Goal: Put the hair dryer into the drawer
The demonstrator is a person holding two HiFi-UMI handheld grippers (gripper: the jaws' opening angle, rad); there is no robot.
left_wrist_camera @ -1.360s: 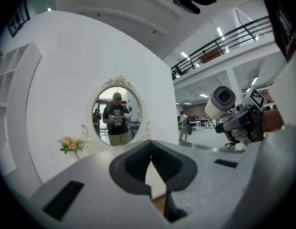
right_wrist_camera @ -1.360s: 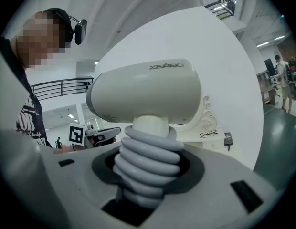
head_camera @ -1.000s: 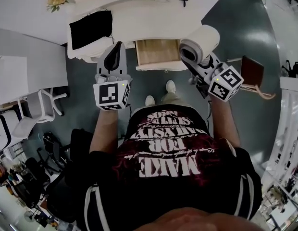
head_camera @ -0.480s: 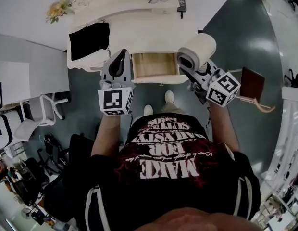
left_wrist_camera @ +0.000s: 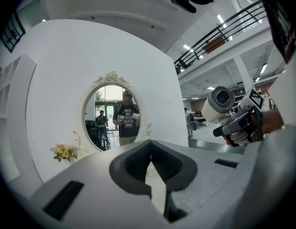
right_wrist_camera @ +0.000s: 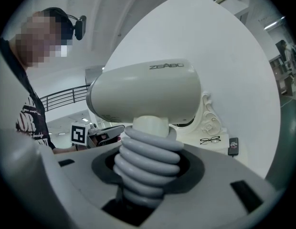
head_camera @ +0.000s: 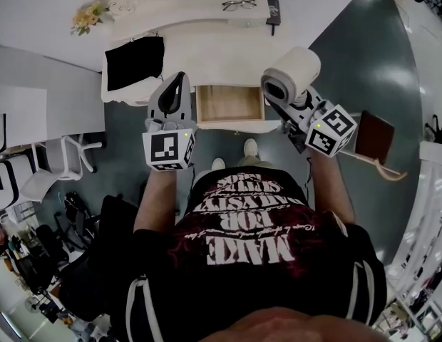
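Cream hair dryer (right_wrist_camera: 148, 94) between right jaws

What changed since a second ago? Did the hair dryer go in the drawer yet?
Not yet. The person stepped closer to the dressing table, carrying the hair dryer nearer the open drawer. Nothing was grabbed or let go. The right hand-held gripper still holds the hair dryer by its handle, the left hand-held gripper stays shut and empty, and the drawer stays open.
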